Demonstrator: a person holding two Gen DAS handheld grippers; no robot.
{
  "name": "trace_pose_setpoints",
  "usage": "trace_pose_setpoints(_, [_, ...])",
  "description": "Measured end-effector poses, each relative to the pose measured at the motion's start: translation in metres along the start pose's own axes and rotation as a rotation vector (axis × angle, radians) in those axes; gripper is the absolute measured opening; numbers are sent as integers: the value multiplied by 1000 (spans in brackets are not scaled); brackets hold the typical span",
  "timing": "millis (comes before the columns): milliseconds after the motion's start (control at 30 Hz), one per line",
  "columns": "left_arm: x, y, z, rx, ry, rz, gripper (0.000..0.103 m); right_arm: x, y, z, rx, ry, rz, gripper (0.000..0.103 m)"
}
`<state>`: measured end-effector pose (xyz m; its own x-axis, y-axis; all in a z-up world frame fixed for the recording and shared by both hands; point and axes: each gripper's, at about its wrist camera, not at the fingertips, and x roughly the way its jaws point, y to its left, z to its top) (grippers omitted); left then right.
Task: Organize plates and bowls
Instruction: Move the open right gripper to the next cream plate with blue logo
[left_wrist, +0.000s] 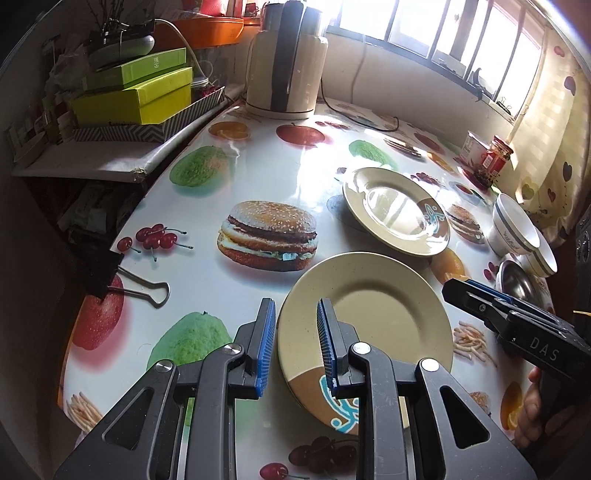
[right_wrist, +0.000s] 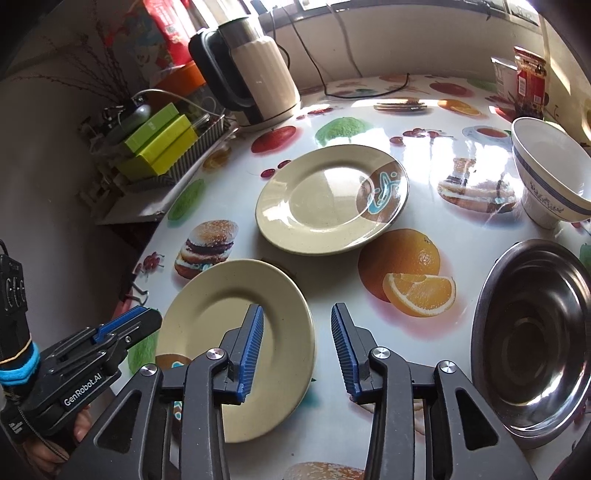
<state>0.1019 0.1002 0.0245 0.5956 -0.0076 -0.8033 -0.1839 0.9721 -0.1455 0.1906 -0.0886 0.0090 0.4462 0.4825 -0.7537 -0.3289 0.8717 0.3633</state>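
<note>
A cream plate with a brown and blue patterned patch (left_wrist: 384, 310) (right_wrist: 218, 314) lies near the table's front edge. My left gripper (left_wrist: 295, 306) is open and straddles the plate's left rim, one finger over the plate and one outside it. My right gripper (right_wrist: 297, 310) is open over the opposite rim, with its left finger above the plate. Each gripper also shows in the other's view: the right gripper (left_wrist: 452, 290) and the left gripper (right_wrist: 147, 317). A second matching plate (left_wrist: 395, 210) (right_wrist: 325, 199) lies further back. To the right stand two white bowls with blue bands (left_wrist: 513, 229) (right_wrist: 550, 177) and a steel dish (left_wrist: 517, 284) (right_wrist: 532, 339).
The table (left_wrist: 258, 166) has a glossy fruit and burger print cloth. A cream kettle (left_wrist: 284, 62) (right_wrist: 255, 74) with its cord stands at the back. Green boxes (left_wrist: 140, 92) are stacked on the left, a red jar (left_wrist: 495, 155) stands at the far right, and a binder clip (left_wrist: 122, 280) grips the left edge.
</note>
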Motion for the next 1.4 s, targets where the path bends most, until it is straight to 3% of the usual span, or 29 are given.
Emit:
trace_pose_setpoints(333, [3,-6,27,3,-21,-11,27,-14,-4,25,-16,-70,-58,52])
trace_pose_setpoints(833, [27,-21,70,43,-23,-26,28,-6,-30,60,30,-95,-128,59])
trace_pose_setpoints(867, [29,-22,73,44,-21,-28,29,-5,-32,62,33,-95,-129,60])
trace_pose_setpoints(967, [37,-25,81,51,-15,-41,44,0,-38,68,40,-91,-147,62])
trace_pose_setpoints(1400, [79,-32,99,38,61,-69,44,22,-62,84,82,-69,-209,65])
